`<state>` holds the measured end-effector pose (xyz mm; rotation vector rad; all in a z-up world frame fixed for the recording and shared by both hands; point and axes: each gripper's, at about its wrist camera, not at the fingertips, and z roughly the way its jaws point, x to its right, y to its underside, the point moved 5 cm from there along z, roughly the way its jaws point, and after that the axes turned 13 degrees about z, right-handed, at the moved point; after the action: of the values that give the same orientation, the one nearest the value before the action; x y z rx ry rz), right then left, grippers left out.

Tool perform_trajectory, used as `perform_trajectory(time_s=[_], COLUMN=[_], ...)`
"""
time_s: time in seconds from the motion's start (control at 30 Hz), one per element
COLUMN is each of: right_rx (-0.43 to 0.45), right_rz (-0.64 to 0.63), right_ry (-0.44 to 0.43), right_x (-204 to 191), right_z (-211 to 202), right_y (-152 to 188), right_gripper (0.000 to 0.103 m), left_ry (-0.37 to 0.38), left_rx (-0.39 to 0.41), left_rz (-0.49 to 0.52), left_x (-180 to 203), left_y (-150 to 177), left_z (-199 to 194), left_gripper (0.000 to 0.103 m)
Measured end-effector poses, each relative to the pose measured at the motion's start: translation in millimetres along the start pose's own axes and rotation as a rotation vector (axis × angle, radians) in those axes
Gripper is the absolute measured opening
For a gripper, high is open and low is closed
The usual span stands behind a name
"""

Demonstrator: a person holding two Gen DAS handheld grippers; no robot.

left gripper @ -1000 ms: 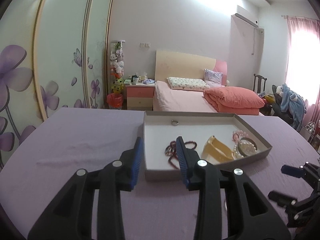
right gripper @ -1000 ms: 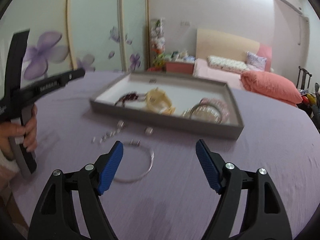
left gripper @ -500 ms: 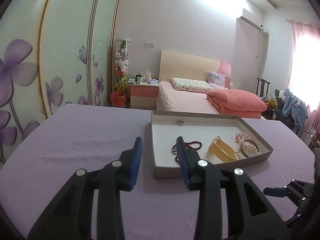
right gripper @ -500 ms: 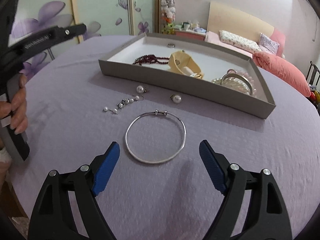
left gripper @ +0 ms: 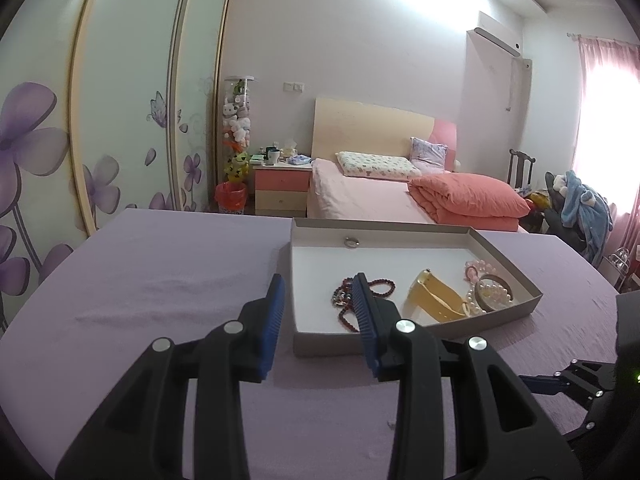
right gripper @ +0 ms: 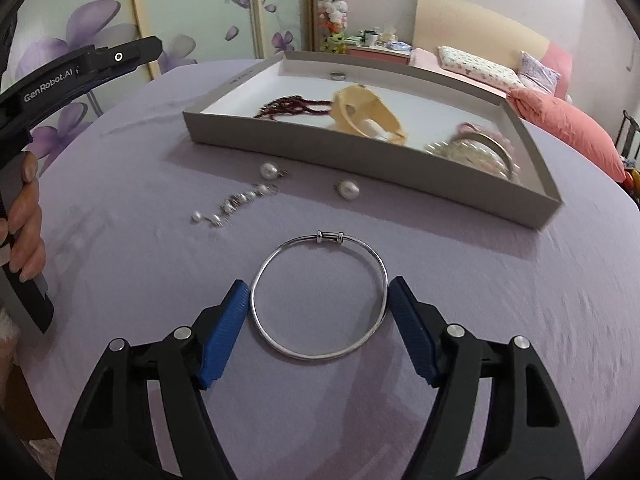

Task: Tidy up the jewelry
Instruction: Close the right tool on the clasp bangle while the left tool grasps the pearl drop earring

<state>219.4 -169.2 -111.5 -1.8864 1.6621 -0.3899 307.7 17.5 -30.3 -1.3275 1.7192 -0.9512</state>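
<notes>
While bangle (right gripper: pixel 320 300) lies flat | pearl earrings (right gripper: pixel 348 189) between bangle, tray (right gripper: pixel 360 160)

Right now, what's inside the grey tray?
In the grey tray: a small ring, dark red beads, a yellow watch, and pearl and pink bracelets partly hidden by its near wall.

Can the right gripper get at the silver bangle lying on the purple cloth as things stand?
Probably yes: the right gripper has been closing, its open jaws either side of the silver bangle, nothing between, pads not clearly pressing yet.
</notes>
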Motion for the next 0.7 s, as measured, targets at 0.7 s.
perform_trajectory(time_s=[0.7], right_rx=[0.047], right_rz=[0.244], right_ry=[0.177], right_x=[118.8], right_z=[-40.6], right_y=[19.9], right_gripper=[0.072], left_ry=[0.171], left_rx=[-0.161], left_rz=[0.123], left_x=[71.6], left_y=[26.9], left_z=[14.2], left_gripper=[0.042])
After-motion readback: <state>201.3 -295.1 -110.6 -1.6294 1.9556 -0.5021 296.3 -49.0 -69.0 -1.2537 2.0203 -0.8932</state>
